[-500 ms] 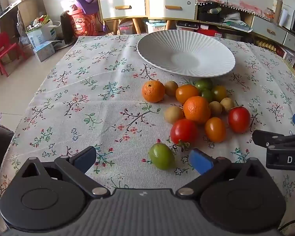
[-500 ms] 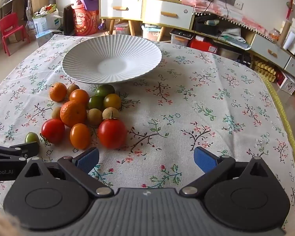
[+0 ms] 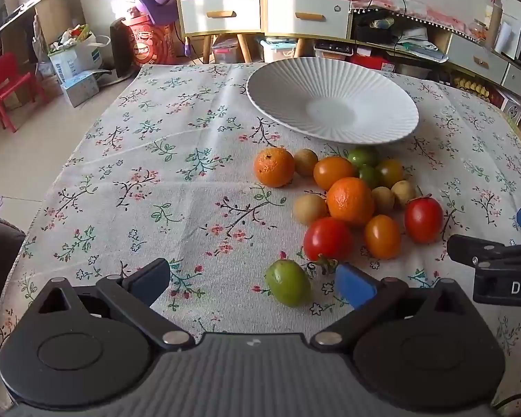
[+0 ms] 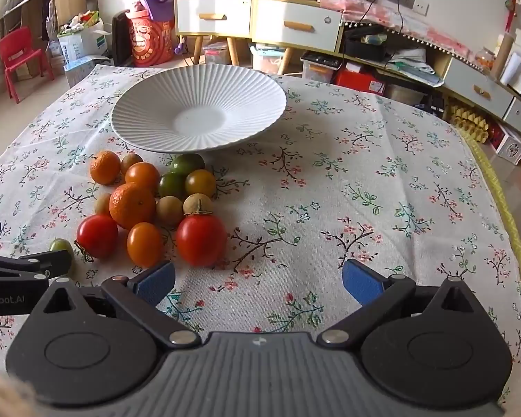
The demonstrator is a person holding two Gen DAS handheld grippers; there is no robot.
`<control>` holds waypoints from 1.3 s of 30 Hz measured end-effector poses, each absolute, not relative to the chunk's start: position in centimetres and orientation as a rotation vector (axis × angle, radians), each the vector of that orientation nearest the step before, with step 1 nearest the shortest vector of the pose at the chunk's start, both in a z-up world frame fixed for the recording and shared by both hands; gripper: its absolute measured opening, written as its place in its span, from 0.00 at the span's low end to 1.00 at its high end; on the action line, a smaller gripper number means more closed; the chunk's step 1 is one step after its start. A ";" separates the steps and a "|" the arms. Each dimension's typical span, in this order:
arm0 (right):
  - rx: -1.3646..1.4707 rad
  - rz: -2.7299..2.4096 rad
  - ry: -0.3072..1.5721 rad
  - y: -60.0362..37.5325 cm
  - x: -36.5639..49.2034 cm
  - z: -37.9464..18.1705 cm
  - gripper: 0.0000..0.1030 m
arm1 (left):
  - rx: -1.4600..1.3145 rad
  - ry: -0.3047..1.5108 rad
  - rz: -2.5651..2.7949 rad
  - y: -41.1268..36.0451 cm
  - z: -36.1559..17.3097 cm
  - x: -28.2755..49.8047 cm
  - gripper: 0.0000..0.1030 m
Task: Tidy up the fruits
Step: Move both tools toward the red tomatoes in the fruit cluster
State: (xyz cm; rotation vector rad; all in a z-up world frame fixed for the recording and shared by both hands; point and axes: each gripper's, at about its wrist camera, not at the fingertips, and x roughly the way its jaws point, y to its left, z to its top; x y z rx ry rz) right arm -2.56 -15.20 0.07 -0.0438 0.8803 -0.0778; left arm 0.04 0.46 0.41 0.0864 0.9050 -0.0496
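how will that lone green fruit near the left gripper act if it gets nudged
The green fruit is egg-shaped and smooth, so it would probably roll or wobble off. It lies free on the flat tablecloth. Its glossy skin may slip between pads.

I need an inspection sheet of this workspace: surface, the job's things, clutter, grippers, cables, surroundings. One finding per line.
Surface: floral tablecloth covers the table, lying flat with light creases.
Job's things: white ribbed plate holds nothing; fruit pile of oranges, tomatoes and small green and brown fruits lies in front of it; one green fruit lies apart, nearest the left gripper.
Clutter: nothing seen on the table besides these.
Grippers: left gripper open, holding nothing; right gripper open, holding nothing, over bare cloth.
Cables: black cables hang at the wall sockets behind, away from the table.
Surroundings: drawer cabinets, red chair, boxes on the floor.
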 end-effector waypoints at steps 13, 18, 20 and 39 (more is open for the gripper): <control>-0.022 -0.052 0.868 -15.3 -2.2 0.3 1.00 | 0.043 0.922 -0.048 1.1 0.4 0.9 0.97; -0.025 -0.040 0.869 -15.1 -2.1 0.2 1.00 | 0.031 0.926 -0.048 1.3 0.4 1.2 0.97; -0.025 -0.039 0.872 -15.1 -2.1 0.1 1.00 | 0.029 0.924 -0.049 1.3 0.5 1.3 0.97; -0.035 -0.028 0.877 -15.0 -2.1 0.4 1.00 | 0.032 0.915 -0.062 1.2 0.7 1.2 0.97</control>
